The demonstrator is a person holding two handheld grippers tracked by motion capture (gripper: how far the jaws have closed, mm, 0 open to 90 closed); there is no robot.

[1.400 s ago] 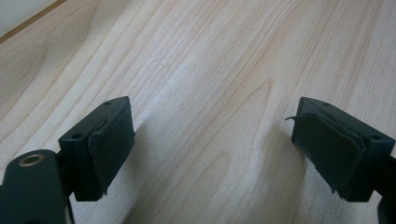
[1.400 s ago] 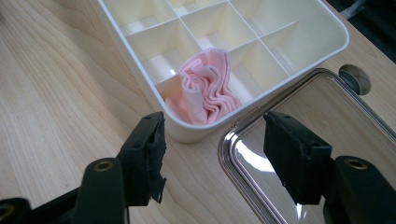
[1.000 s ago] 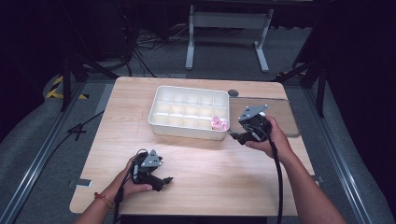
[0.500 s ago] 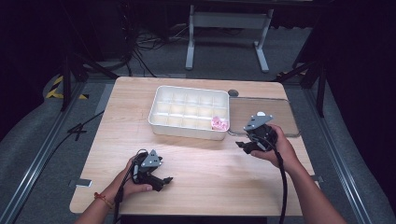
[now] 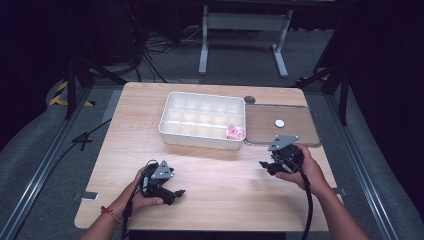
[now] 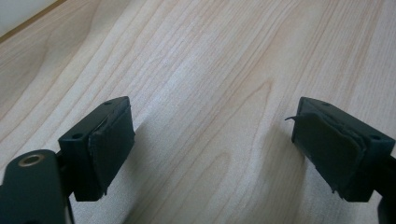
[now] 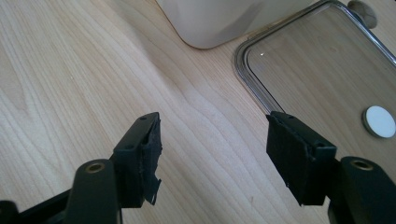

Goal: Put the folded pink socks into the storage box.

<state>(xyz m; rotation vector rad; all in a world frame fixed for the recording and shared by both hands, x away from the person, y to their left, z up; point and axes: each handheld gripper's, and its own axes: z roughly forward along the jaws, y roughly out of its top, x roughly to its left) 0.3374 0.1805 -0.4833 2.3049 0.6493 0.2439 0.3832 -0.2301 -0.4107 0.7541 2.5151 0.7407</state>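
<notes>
Now | right tool point(image 5: 263, 164) empty | pink item point(image 5: 235, 132) in tray point(image 5: 172, 131), apart

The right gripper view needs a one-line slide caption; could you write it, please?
Open right gripper above the wooden table, beside the clear lid and white tray.

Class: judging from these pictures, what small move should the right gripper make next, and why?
Probably ease the right gripper onto the clear lid's near edge and grip it. Its jaws stand open and empty beside that edge, and the lid lies flat next to the uncovered white tray, where a pink item sits.
</notes>
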